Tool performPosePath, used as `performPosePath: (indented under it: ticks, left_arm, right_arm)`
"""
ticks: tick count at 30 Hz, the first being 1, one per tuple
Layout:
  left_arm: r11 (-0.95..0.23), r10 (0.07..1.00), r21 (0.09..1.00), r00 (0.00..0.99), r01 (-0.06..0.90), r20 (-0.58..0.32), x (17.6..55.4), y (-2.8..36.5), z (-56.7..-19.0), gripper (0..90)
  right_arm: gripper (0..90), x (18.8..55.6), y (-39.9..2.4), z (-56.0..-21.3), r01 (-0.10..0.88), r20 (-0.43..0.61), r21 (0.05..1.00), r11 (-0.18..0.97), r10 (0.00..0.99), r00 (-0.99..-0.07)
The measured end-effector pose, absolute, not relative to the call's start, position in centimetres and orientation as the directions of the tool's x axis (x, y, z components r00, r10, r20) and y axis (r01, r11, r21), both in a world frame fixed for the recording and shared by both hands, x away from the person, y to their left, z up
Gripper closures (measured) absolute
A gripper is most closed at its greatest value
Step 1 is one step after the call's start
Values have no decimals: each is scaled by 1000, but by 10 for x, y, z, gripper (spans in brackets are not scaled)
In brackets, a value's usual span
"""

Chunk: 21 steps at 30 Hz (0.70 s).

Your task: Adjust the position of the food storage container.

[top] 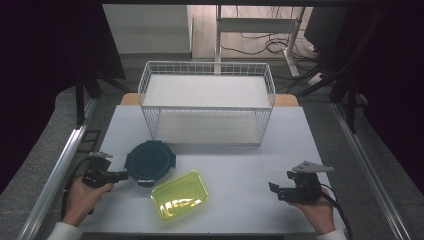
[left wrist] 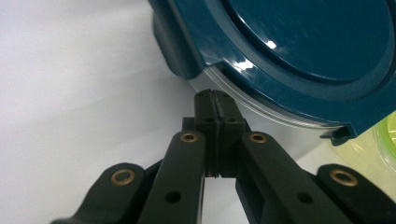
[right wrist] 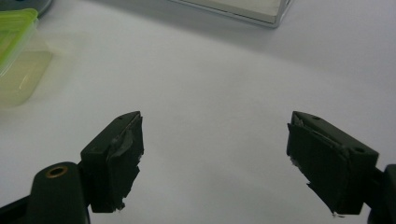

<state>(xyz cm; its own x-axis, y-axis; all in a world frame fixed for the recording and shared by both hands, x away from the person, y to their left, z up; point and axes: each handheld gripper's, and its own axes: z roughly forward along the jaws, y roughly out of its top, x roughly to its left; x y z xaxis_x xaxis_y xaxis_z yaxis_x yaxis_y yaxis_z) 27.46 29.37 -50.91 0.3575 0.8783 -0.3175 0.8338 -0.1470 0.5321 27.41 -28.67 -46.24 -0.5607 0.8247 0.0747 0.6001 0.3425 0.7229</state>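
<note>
My left gripper (top: 121, 175) sits at the desk's (top: 240, 165) front-left, fingers (left wrist: 205, 109) clenched tight w/ nothing between them. In the left gripper view the tips are right up against the side of the round container (top: 149, 162), just under its dark teal lid (left wrist: 299, 46); can't tell if they actually touch it. The container stands on the desk in front of the white wire basket (top: 207, 100), and the yellow-green tray (top: 180, 194) lies just beside it, toward me. My right gripper (top: 273, 189) is at the front-right, well apart from both, fingers (right wrist: 116, 158) released wide over bare desk, holding nothing. Tray edge shows at top-left of the right gripper view.
</note>
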Motion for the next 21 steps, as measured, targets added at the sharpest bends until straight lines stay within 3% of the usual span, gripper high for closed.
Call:
performPosePath:
  ticks: [21]
  left_arm:
    - [-183, 868, 531, 390, 827, -308, 291, 268, -507, 897]
  right_arm:
    - [188, 275, -286, -463, 598, 72, 722, 348, 822, -565]
